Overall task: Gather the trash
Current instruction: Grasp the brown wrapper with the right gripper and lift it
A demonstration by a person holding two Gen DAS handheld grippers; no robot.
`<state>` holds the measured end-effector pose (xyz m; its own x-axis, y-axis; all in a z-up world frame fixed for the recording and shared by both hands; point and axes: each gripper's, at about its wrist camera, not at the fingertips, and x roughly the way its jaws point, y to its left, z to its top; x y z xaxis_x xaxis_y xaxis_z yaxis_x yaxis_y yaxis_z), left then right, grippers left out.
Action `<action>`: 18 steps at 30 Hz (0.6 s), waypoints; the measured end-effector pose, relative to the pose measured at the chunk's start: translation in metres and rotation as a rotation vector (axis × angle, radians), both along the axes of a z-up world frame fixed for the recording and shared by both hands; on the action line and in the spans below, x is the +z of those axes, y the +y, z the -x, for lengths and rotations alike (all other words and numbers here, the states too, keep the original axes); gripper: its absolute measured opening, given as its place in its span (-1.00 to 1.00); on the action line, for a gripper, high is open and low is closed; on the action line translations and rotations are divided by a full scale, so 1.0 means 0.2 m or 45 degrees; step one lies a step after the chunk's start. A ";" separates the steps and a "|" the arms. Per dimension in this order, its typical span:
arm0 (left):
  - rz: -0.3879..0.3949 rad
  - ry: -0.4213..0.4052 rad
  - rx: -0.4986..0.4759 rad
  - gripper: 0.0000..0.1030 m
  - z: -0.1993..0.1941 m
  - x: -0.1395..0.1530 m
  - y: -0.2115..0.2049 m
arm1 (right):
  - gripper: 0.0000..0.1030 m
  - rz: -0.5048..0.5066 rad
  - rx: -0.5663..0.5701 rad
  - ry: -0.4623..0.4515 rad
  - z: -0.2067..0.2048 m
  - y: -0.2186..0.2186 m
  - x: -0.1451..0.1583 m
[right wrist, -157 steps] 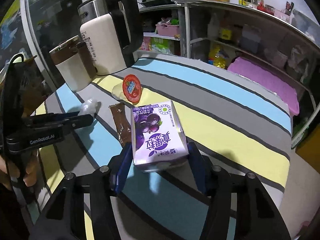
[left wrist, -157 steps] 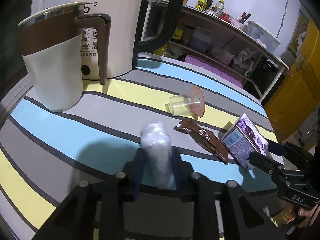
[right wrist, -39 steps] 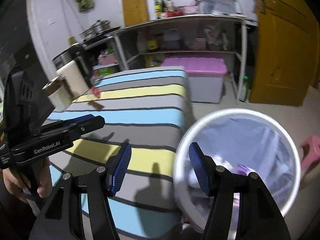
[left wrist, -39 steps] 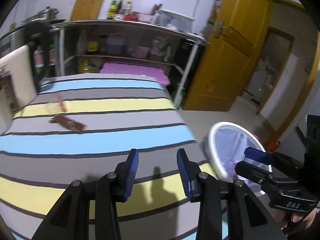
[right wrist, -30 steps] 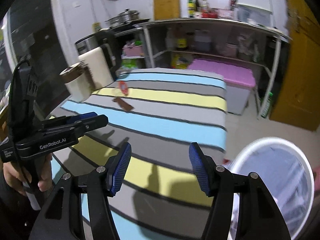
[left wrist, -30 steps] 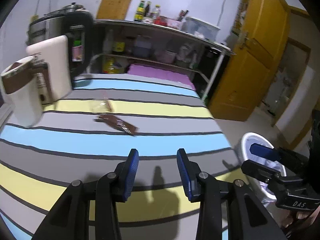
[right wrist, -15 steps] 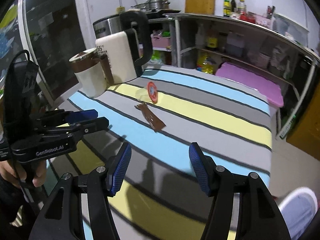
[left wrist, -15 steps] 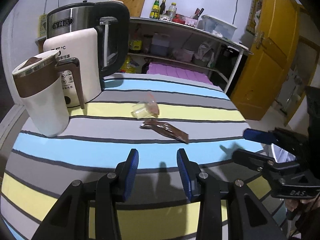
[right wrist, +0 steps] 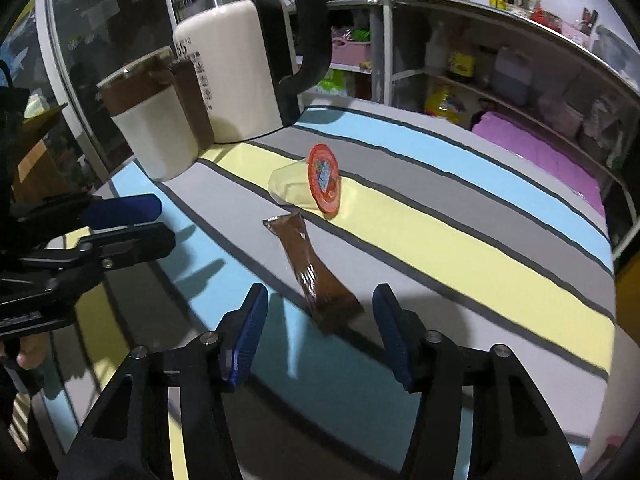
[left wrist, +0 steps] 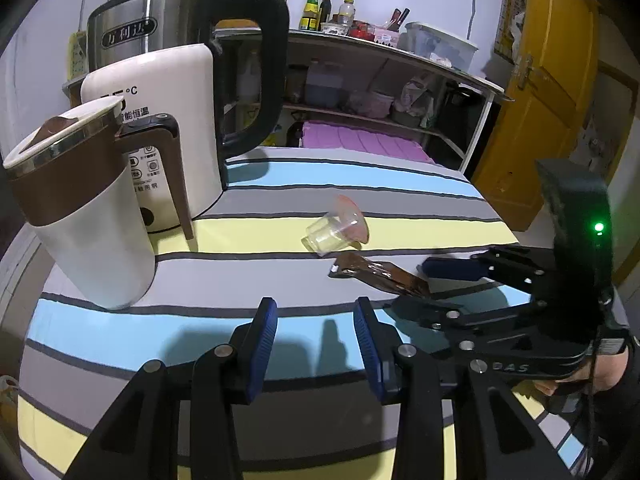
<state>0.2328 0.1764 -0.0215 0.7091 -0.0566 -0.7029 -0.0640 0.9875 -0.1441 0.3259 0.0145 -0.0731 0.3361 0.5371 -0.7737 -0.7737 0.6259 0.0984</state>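
Note:
A brown snack wrapper (right wrist: 308,268) lies flat on the striped tablecloth; it also shows in the left wrist view (left wrist: 378,274). Beyond it a clear plastic cup (right wrist: 294,190) with a red foil lid lies on its side, also seen in the left wrist view (left wrist: 334,232). My right gripper (right wrist: 320,330) is open and empty, low over the table, with the wrapper's near end between its fingertips. My left gripper (left wrist: 316,336) is open and empty, above the blue stripe, short of the wrapper and to its left.
A large white electric kettle (left wrist: 176,120) and a white-and-brown jug (left wrist: 80,220) stand at the table's left back. Shelves with bottles and boxes (left wrist: 360,60) line the wall behind. A yellow door (left wrist: 540,100) is at the right.
Both grippers have moved forward over the table toward the wrapper and cup. The right gripper now frames the wrapper's end. Earlier, the bottle and carton they held were dropped in the white bin.

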 end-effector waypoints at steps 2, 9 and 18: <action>0.004 0.003 0.001 -0.23 -0.02 0.00 0.01 | -0.03 0.013 0.014 0.010 -0.02 0.03 -0.02; 0.043 -0.015 -0.028 -0.19 -0.15 -0.01 0.05 | -0.60 0.064 0.028 -0.036 -0.02 0.06 -0.01; 0.006 -0.029 -0.144 0.07 -0.33 -0.02 0.02 | -0.61 0.044 -0.048 -0.023 0.04 -0.10 0.04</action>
<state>0.2984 0.1795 -0.0247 0.7140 -0.1407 -0.6859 0.0512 0.9875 -0.1492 0.3185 -0.0057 -0.0653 0.3694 0.4966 -0.7854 -0.7510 0.6574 0.0625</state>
